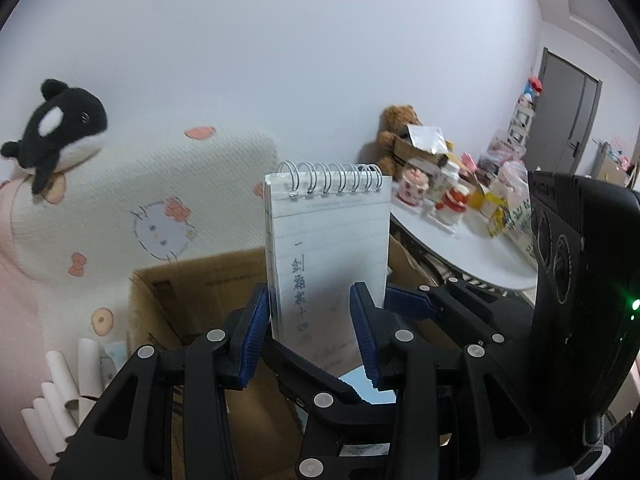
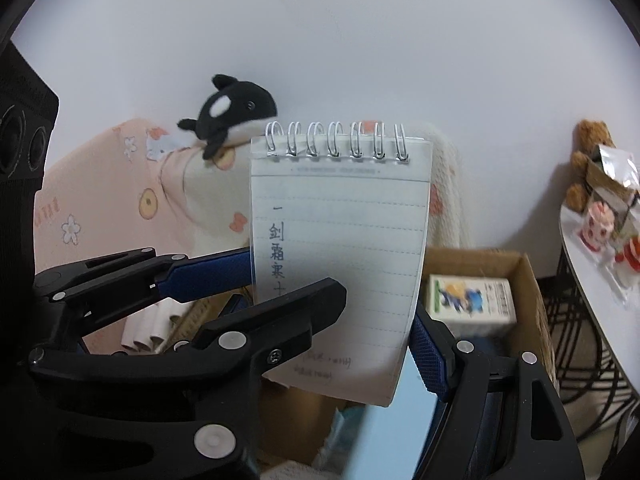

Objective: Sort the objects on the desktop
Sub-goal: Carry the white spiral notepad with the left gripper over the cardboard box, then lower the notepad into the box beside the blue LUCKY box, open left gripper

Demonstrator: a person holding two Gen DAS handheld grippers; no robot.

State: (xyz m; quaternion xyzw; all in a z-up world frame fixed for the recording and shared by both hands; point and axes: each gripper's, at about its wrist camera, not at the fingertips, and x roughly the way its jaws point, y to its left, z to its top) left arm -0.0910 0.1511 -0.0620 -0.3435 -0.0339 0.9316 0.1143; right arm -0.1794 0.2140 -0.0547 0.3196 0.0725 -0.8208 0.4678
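Note:
A spiral notepad [image 1: 332, 240] with handwritten characters stands upright above an open cardboard box [image 1: 180, 292]. My left gripper [image 1: 312, 312] is shut on its lower part, the left blue pad on the pad's left edge and the right blue pad against its face. In the right wrist view the notepad [image 2: 340, 220] sits in my right gripper [image 2: 352, 308], also shut on it, one blue pad [image 2: 428, 356] on its right edge. The left gripper's blue finger [image 2: 208, 276] reaches its left edge. The box [image 2: 528, 292] holds a small white carton [image 2: 468, 304] and something light blue [image 2: 376, 440].
An orca plush [image 1: 60, 128] lies on patterned bedding [image 1: 160, 208] behind the box. Paper tubes [image 1: 60, 384] stand left of the box. To the right is a white round table [image 1: 460, 256] crowded with small items, a teddy bear [image 1: 396, 128] behind it, and wire legs [image 2: 580, 340] below.

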